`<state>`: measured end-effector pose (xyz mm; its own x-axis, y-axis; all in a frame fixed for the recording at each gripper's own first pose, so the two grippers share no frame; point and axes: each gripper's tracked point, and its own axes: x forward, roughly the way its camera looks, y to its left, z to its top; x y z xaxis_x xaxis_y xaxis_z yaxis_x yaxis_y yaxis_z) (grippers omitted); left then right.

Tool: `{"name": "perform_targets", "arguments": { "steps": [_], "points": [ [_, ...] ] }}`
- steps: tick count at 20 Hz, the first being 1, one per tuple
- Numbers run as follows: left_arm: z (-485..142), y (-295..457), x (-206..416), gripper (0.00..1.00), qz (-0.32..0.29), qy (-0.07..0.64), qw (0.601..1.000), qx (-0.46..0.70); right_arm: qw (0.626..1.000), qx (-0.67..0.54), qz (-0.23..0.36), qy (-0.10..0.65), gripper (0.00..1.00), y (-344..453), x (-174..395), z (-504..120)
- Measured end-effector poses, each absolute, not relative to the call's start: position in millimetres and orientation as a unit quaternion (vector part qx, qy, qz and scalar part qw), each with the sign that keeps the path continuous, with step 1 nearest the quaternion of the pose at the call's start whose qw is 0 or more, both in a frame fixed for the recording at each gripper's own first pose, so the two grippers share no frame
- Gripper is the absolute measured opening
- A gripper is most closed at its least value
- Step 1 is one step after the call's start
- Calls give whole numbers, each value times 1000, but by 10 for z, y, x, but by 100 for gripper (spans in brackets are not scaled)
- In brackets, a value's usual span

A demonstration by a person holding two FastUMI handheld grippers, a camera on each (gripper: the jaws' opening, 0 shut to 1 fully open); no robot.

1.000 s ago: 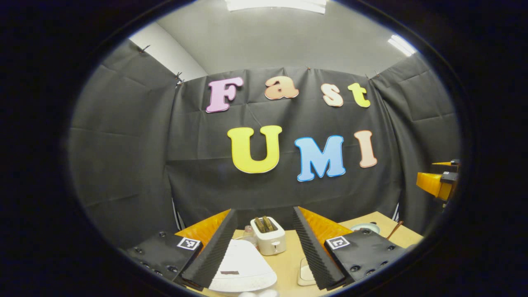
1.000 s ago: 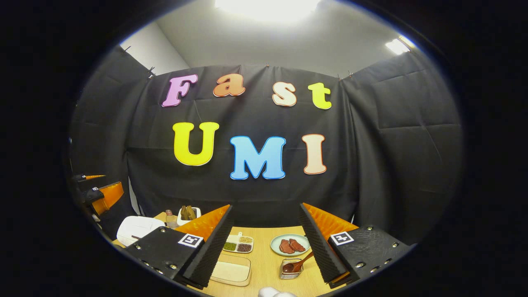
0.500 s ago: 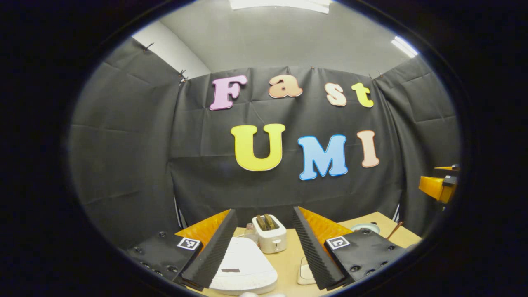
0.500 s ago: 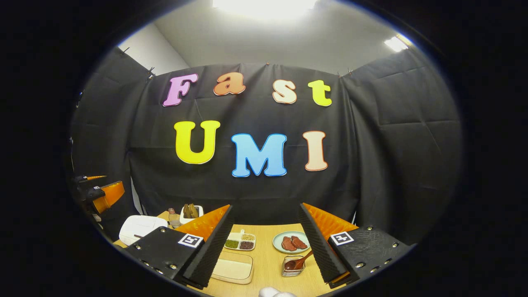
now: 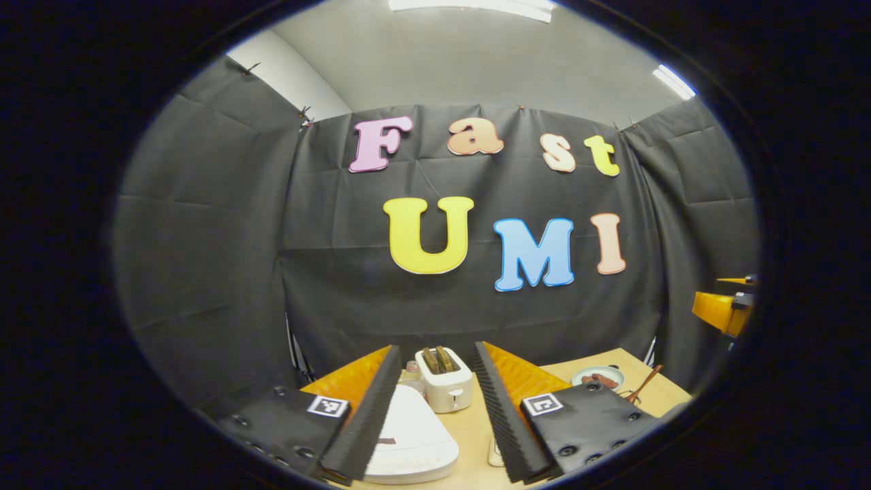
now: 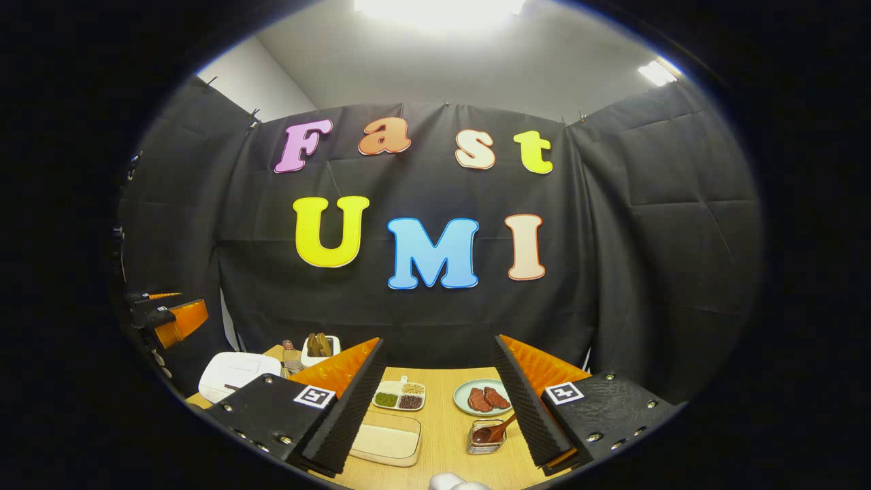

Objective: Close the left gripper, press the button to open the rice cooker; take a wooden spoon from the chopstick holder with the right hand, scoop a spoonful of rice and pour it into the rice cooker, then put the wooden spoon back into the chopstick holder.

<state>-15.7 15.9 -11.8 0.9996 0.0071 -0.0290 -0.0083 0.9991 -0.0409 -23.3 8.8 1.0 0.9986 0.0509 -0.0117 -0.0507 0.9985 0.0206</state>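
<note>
Recording booth staged as a kitchen: black cloth walls (image 6: 646, 272), wooden counter (image 6: 442, 435) bearing toaster (image 5: 444, 388), rice cooker (image 5: 412, 439), plate of meat (image 6: 484, 398), under ceiling lights (image 6: 435, 7).

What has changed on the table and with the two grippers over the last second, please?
The left gripper has narrowed its jaws a little above the rice cooker. The right gripper stays open and empty; the wooden spoon remains in its holder.
</note>
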Motion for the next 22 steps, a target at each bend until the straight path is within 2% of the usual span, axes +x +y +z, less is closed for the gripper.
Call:
{"name": "perform_targets", "arguments": {
  "steps": [2,4,8,15,22],
  "points": [
    [-148,309,-136,42,30,16,999,-15,999,7,30,8,96,104,-240,-6],
    [-231,278,-141,9,13,27,999,-31,999,5,32,11,96,115,-249,-21],
    [-345,478,-37,7,43,25,999,-13,999,-4,31,20,96,114,-254,-75],
    [-1329,871,308,9,110,119,986,-29,999,-29,23,37,96,34,-293,-102],
    [-2206,959,381,8,134,197,970,-47,996,-55,19,61,96,-28,-340,-278]
  ]
}}
